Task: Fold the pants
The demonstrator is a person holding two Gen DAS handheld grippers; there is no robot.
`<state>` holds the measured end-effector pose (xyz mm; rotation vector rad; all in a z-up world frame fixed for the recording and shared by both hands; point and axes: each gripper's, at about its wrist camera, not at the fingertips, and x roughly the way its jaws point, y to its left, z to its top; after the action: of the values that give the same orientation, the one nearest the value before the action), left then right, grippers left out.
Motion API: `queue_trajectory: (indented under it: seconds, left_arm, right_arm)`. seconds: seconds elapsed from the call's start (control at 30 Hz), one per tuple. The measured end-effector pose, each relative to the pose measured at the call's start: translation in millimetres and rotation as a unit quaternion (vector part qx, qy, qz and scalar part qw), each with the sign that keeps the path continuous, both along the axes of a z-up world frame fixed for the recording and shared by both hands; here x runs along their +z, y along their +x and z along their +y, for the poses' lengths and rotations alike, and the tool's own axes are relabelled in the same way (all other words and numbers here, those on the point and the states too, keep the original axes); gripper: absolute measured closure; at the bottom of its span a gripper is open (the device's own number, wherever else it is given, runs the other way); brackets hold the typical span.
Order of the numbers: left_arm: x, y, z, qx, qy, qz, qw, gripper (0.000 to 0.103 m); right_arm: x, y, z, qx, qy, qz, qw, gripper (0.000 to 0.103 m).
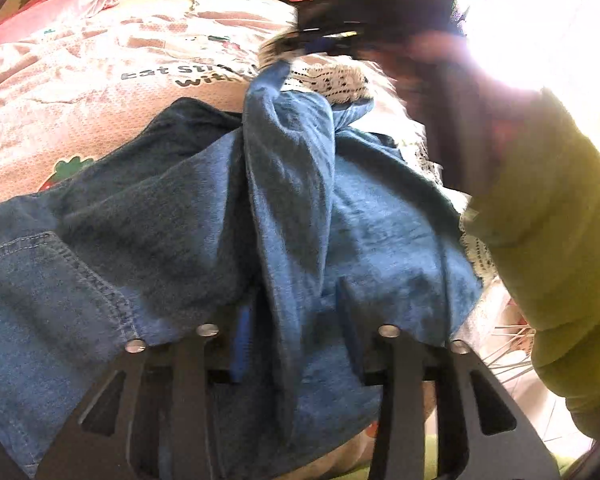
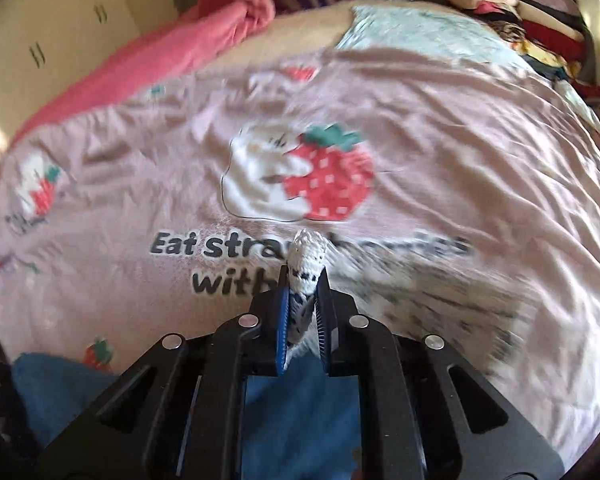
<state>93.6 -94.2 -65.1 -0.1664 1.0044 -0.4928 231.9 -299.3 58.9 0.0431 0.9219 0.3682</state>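
Blue denim pants point(image 1: 188, 216) with a white lace hem point(image 1: 336, 80) lie bunched on the pink strawberry bedsheet point(image 1: 60, 92). My left gripper point(image 1: 296, 316) is shut on a ridge of the denim that rises between its fingers. My right gripper point(image 2: 304, 292) is shut on the white lace hem point(image 2: 306, 264), with blue denim point(image 2: 300, 412) hanging below it. In the left wrist view the right gripper point(image 1: 320, 40) shows blurred at the far end, lifting the hem above the bed.
A pink blanket point(image 2: 204, 40) lies at the bed's far left. A pile of clothes point(image 2: 532, 24) is stacked at the far right. The person's yellow-green sleeve point(image 1: 560, 220) fills the right of the left wrist view. Cupboards point(image 2: 60, 32) stand behind.
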Motion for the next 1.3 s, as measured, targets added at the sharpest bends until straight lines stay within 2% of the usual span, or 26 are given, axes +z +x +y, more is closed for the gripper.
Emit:
queue_trajectory:
  seconds: [0.1,0.17,0.2,0.23,0.27,0.47,0.63,0.7,0.87,1.03,1.07,1.2,1.23,1.3]
  left_arm:
    - [5,-3,0,0.000,0.003,-0.006,1.0000,0.060]
    - [7,-4,2,0.001,0.005,-0.009,0.9999,0.066]
    - [9,-5,1,0.006,0.011,-0.015,0.9998,0.080]
    - [12,-8,-2,0.007,0.012,-0.018,0.9997,0.087]
    - [12,-10,0,0.007,0.009,-0.021,0.9997,0.098]
    - [36,-20,20,-0.001,0.001,-0.049,0.9988,0.099]
    - [60,-44,32,-0.024,0.000,-0.074,0.9970,0.099]
    - [59,-54,24,-0.037,0.009,-0.078,0.9962,0.099]
    - [35,-68,7,-0.065,0.045,-0.055,0.9954,0.099]
    - [22,-67,-3,-0.072,0.073,-0.039,0.9940,0.098]
    - [18,-65,-4,-0.072,0.078,-0.032,0.9938,0.098]
    - [4,-63,-6,-0.076,0.093,-0.015,0.9926,0.097]
    - [1,-62,-5,-0.075,0.090,-0.011,0.9930,0.097]
    - [0,-61,-4,-0.074,0.086,-0.009,0.9935,0.097]
  right_arm:
    - [19,-26,-35,-0.021,0.021,-0.016,0.999,0.097]
    - [31,-49,-59,-0.037,0.033,-0.028,0.998,0.097]
    - [34,-57,-67,-0.043,0.036,-0.031,0.998,0.097]
    - [38,-67,-77,-0.050,0.041,-0.035,0.997,0.097]
    - [41,-76,-85,-0.055,0.045,-0.037,0.997,0.097]
    - [46,-145,-132,-0.079,0.072,-0.026,0.994,0.097]
    - [33,-196,-140,-0.067,0.075,-0.004,0.995,0.097]
    - [20,-211,-141,-0.065,0.066,0.007,0.996,0.097]
    - [-21,-221,-160,-0.092,0.072,0.061,0.991,0.097]
    - [-50,-225,-171,-0.102,0.071,0.078,0.989,0.096]
    - [-55,-225,-174,-0.107,0.072,0.083,0.988,0.091]
    - [-62,-229,-187,-0.103,0.089,0.105,0.985,0.088]
    - [-58,-230,-188,-0.103,0.084,0.104,0.986,0.081]
    - [-42,-232,-194,-0.115,0.076,0.076,0.987,0.056]
